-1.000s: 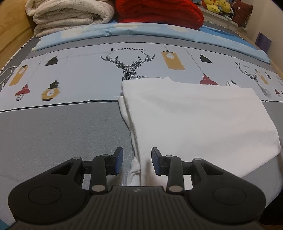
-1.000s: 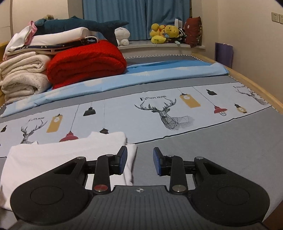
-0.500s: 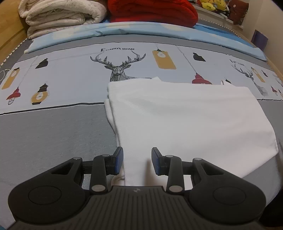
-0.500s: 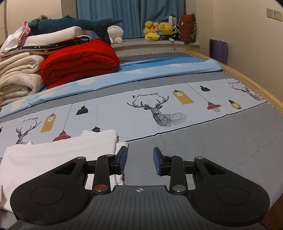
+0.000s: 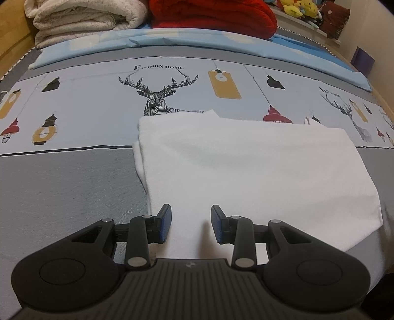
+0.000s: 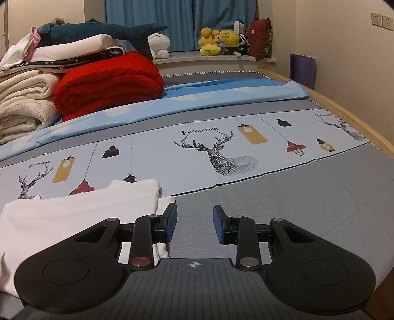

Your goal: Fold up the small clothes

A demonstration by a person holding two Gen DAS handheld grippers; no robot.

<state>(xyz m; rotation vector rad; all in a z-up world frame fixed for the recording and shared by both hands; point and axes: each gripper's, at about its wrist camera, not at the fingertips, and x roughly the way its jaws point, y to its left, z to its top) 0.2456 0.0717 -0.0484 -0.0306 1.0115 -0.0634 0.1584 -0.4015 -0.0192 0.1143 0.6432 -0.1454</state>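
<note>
Bed (image 5: 61, 192) — white garment (image 5: 246, 167) under left jaws

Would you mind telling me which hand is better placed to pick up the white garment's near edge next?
Left. The left tongs are open directly over the white garment, whereas the right tongs are open over bare sheet beside its edge.

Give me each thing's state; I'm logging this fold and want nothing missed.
White garment: folded, lying flat on the bed, held by neither tongs.
Left tongs: open, over the garment's near edge.
Right tongs: open, empty, beside the garment's right edge.
Red blanket: folded, at the head of the bed.
Cream blankets: folded and stacked.
Curtains: drawn shut.
</note>
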